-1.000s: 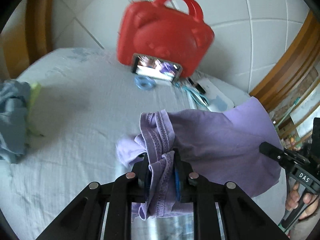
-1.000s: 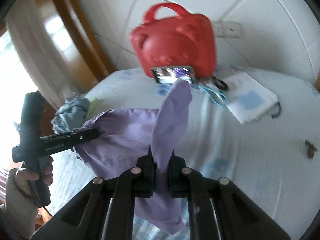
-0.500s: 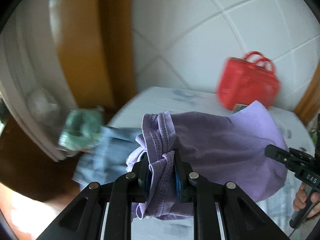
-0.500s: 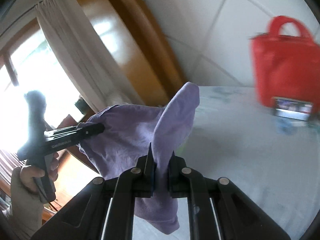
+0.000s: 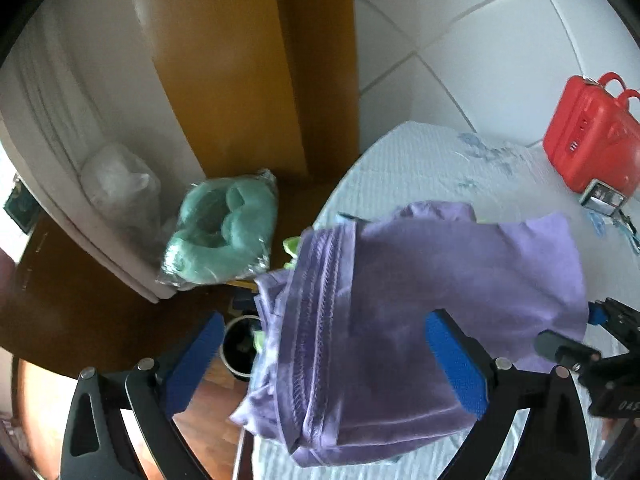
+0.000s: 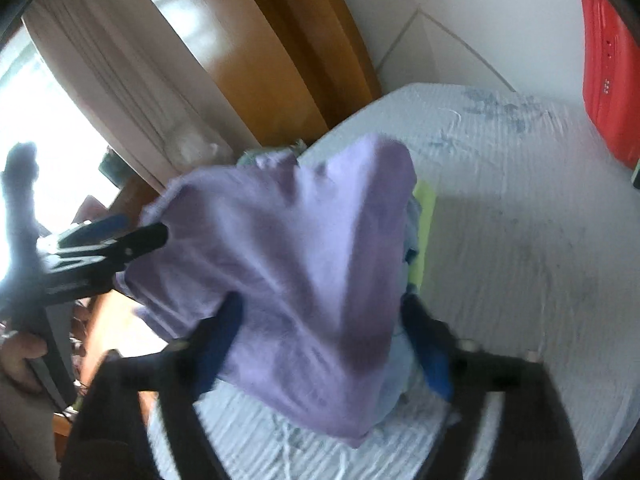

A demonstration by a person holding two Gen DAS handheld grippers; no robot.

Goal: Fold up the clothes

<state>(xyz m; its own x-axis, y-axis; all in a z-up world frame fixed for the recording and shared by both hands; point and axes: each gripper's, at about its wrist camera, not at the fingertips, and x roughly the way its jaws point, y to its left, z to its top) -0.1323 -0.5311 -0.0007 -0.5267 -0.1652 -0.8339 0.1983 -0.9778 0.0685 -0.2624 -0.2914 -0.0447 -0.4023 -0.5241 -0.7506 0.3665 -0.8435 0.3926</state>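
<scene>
A purple garment (image 5: 440,280) hangs loosely bunched over the left edge of the white-clothed table (image 5: 420,160). My left gripper (image 5: 324,322) has its jaws opening wide. The garment's stitched hem lies between them, and the blue pads (image 5: 456,364) stand clear of it. In the right wrist view the purple garment (image 6: 300,240) drapes between the opening jaws of my right gripper (image 6: 322,302), free of its pads (image 6: 432,356). It comes down onto blue and yellow-green clothes (image 6: 424,232). Blur hides the finer folds.
A red case (image 5: 592,148) with a phone (image 5: 604,198) leaning on it stands at the table's far side. Beyond the table edge are a bagged green bundle (image 5: 224,236), a dark pot (image 5: 240,344) on the wooden floor, a curtain and a wooden frame.
Both grippers have swung from the table's middle to its left edge, carrying the purple garment. Both were shut on it and now stand open, with the cloth released.
</scene>
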